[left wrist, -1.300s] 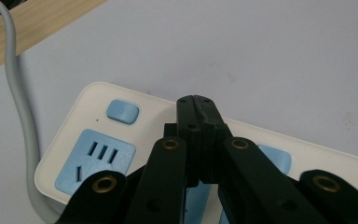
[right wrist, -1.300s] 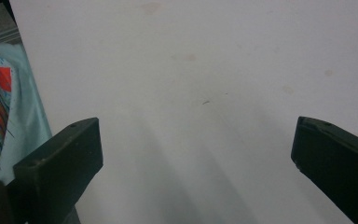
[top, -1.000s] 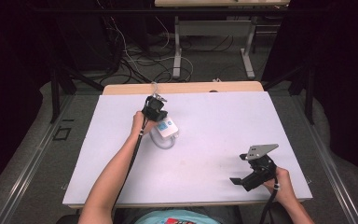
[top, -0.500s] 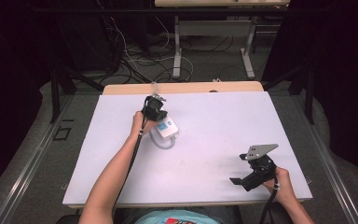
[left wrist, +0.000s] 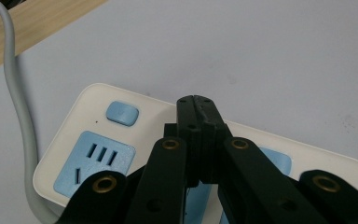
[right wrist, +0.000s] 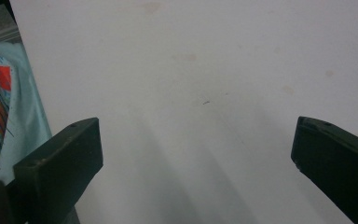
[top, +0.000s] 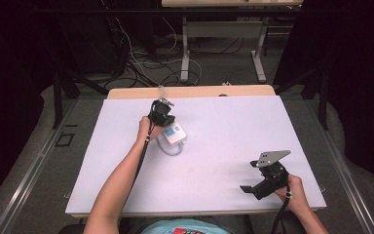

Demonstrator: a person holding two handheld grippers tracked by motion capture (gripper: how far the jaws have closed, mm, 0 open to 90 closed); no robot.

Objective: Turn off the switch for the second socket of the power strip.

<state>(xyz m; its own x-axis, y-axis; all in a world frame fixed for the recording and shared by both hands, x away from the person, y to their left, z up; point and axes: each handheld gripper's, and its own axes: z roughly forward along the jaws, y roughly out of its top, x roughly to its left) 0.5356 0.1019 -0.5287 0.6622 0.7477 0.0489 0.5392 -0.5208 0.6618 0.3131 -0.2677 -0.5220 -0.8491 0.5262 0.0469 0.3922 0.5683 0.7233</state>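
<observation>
Left gripper (top: 161,113) is jaws pressed tight together, nothing pinched, tips pointing down right over the power strip (top: 174,136), forearm stretched out toward it. Right gripper (top: 265,181) sits well away from the power strip with jaws spread wide, hand low.

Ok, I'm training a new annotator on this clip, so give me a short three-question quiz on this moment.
1. True or false: the left gripper has its jaws shut, with nothing between them.
2. What is the left gripper poised over?
A. a white power strip with blue sockets
B. a cup
C. a book
3. How do the right gripper jaws stand, and what lies beyond them?

Key
1. True.
2. A; its grey cord trails off one end.
3. Wide apart, with bare white table beyond them.
</observation>
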